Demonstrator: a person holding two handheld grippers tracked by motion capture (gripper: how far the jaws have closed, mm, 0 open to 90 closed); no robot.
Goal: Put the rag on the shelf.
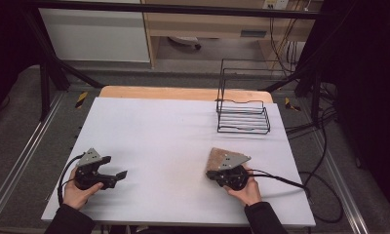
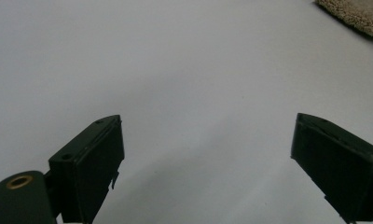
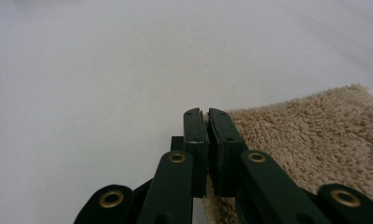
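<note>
One beige terry towel (image 1: 216,158); one black wire rack (image 1: 243,115) (at the table's far right); two handheld grippers; one white table (image 1: 173,131).

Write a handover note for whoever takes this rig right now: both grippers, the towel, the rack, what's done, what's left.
Right gripper: shut on the edge of the beige towel, which lies flat on the white table at its near right.
Left gripper: open, holding nothing, low over bare table at near left.
Wire rack: holds nothing, far right of the table.
Done: towel edge gripped.
Left: probably folding or moving the towel; the left gripper has yet to take part.
</note>
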